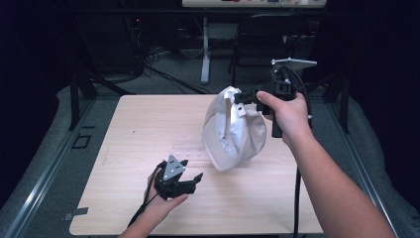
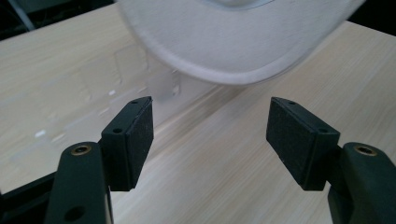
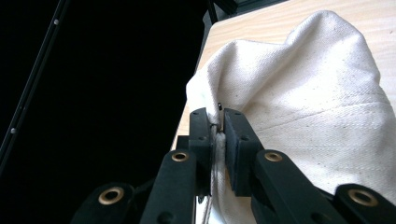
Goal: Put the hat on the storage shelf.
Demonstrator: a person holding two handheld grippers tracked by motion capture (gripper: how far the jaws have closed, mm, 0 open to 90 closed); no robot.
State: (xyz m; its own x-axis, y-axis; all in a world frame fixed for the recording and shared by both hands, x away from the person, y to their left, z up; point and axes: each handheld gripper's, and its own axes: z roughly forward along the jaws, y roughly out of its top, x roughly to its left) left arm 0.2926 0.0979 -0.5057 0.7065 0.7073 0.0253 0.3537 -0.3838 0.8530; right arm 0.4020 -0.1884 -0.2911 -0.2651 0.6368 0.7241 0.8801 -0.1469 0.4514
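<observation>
A white cloth cap point(image 1: 233, 134) hangs tilted over the middle-right of the light wooden table point(image 1: 138, 124), its brim low and close to the tabletop. My right gripper point(image 1: 243, 96) is shut on the cap's upper edge. In the right gripper view the jaws point(image 3: 215, 123) pinch a seam of the cap's fabric point(image 3: 303, 93). My left gripper point(image 1: 192, 171) is near the table's front, left of and below the cap, and stands open. In the left gripper view its pads point(image 2: 210, 135) are wide apart with nothing between them, and the cap's brim point(image 2: 233, 42) lies just ahead.
A faint clear patch point(image 1: 188, 148) lies on the tabletop left of the cap. Beyond the far edge stand a black chair point(image 1: 267, 44) and a white desk leg point(image 1: 205, 49) on a dark floor with cables. Grey rails point(image 1: 44, 168) run along the table's sides.
</observation>
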